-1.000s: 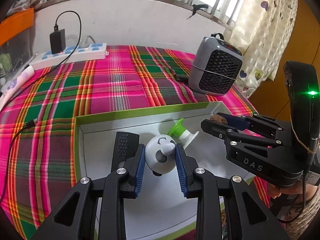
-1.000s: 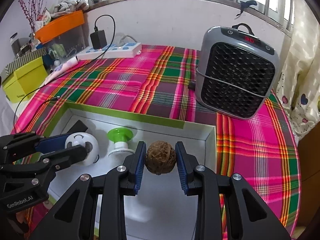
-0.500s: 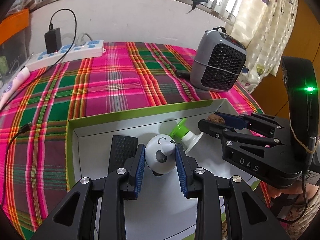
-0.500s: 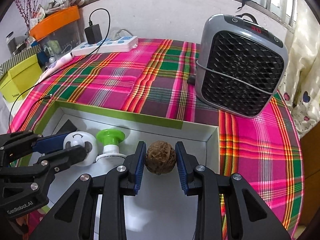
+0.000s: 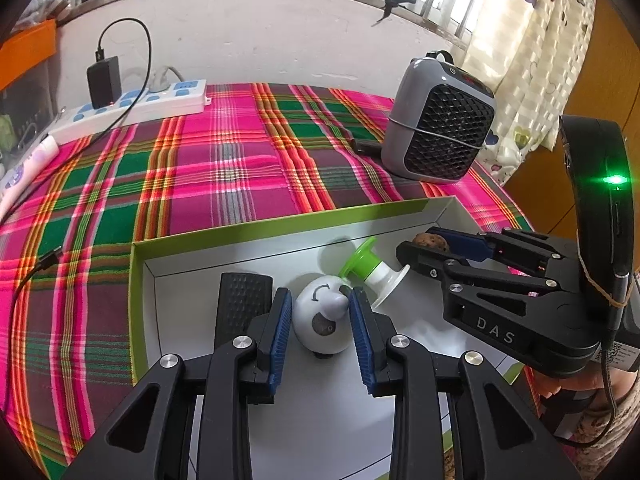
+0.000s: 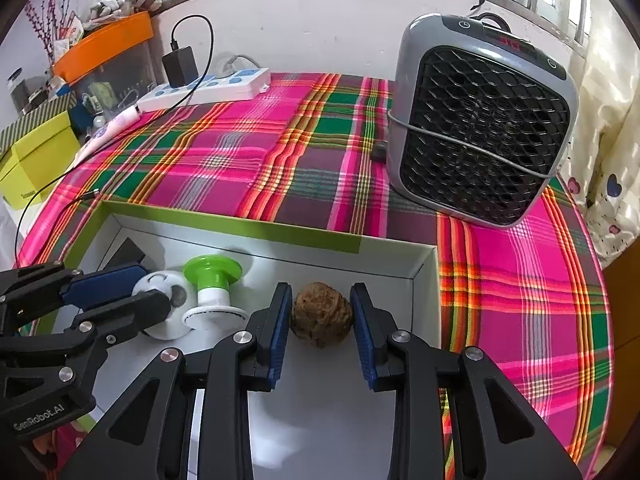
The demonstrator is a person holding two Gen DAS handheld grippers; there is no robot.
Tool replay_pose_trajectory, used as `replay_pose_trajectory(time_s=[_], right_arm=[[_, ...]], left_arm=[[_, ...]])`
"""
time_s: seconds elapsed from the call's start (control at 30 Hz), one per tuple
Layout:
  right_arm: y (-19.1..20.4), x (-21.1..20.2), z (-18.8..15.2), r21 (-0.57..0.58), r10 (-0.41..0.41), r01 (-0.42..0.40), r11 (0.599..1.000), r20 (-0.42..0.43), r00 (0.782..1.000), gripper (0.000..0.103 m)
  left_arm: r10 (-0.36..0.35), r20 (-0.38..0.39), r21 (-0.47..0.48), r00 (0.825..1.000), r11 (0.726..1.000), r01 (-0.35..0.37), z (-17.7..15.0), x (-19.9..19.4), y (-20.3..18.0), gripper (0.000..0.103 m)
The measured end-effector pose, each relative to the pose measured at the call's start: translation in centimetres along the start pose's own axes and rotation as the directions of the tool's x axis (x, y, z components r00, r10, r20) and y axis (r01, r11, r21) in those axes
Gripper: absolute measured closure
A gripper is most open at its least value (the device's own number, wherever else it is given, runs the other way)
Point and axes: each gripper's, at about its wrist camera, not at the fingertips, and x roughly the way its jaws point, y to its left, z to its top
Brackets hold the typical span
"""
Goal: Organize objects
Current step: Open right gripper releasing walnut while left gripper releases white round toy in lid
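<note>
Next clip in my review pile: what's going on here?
A person is tidying small things into a green-edged box on a plaid cloth. The left gripper is closed on a white ball, the right gripper on a brown nut, both over the box's white floor. A green-topped stopper and a black block already lie inside. A heater stands beyond.

black ribbed rectangular block: lower end hidden behind the left gripper's finger, lower centre of the left view
orange-lidded clear plastic bin: cut off at the left edge
brown wrinkled ball: mostly hidden by the right gripper's jaws, right of frame
</note>
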Motion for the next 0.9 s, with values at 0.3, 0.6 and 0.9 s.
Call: replay_pose_trajectory(time_s=[0.3, 0.6, 0.9], right_arm=[[-0.24, -0.01, 0.11, 0.01, -0.006, 0.006, 1.0, 0.008, 1.0, 0.071], [-0.27, -0.05, 0.05, 0.015, 0.0, 0.0, 1.0, 0.015, 1.0, 0.06], [-0.34, -0.69, -0.18, 0.025, -0.011, 0.01, 1.0, 0.028, 1.0, 0.058]], left_arm=[[-0.001, -0.001, -0.001, 1.0, 1.0, 0.001, 0.03, 0.02, 0.01, 0.075], [-0.005, 0.003, -0.005, 1.0, 1.0, 0.005, 0.04, -0.01, 0.04, 0.069], [-0.003, 0.019, -0.01, 1.0, 1.0, 0.003, -0.11, -0.72, -0.11, 0.066]])
